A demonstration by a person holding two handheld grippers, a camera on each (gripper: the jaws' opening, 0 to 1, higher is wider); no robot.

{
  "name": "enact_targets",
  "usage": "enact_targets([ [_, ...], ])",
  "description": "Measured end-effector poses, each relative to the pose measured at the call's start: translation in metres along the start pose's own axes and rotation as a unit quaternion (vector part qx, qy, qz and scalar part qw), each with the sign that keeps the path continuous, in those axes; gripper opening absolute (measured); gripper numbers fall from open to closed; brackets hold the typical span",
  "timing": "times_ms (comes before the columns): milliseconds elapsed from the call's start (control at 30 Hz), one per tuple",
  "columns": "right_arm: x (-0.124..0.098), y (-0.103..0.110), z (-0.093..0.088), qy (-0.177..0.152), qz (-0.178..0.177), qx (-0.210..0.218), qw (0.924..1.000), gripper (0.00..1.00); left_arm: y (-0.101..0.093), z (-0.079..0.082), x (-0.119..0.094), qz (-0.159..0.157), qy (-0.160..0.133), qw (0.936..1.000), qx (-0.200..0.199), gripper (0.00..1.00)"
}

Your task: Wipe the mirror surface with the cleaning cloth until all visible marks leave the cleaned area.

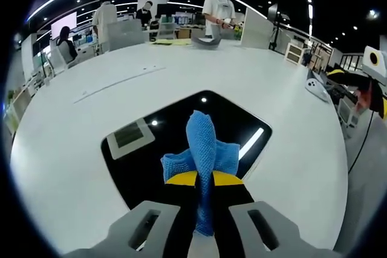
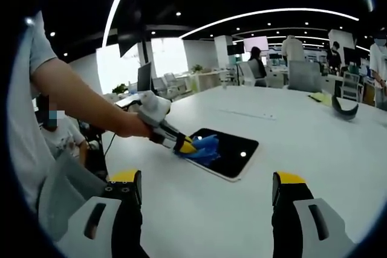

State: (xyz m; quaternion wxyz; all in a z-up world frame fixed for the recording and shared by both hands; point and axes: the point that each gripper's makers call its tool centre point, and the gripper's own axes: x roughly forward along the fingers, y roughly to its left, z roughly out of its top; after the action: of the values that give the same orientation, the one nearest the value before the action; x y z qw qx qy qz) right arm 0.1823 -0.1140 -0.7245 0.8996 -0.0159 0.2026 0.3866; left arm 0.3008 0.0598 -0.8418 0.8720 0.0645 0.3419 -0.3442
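The left hand-held gripper [image 1: 204,193] clamps the blue cleaning cloth [image 1: 202,152] against the dark mirror [image 1: 145,161] on the white table [image 1: 242,83]; the right hand-held gripper [image 2: 205,194] hangs wide open, holding nothing.

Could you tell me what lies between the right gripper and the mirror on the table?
Bare white table: in the right gripper view, nothing sits between the open right gripper and the mirror.

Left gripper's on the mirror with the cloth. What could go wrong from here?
The mirror lies loose on the white table with nothing bracing it; the right gripper hangs open, away from it, so wiping may slide it. The blue cloth is bunched in the left gripper; its jaw tips might touch the glass.
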Motion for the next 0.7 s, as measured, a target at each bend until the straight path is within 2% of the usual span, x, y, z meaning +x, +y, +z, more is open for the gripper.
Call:
enact_targets([
  [700,0.0076,0.0027,-0.0017,0.004,0.008,0.003,1.0,0.88,0.0098,0.0035,0.0018,0.006,-0.007,0.9999,-0.008,0.05],
])
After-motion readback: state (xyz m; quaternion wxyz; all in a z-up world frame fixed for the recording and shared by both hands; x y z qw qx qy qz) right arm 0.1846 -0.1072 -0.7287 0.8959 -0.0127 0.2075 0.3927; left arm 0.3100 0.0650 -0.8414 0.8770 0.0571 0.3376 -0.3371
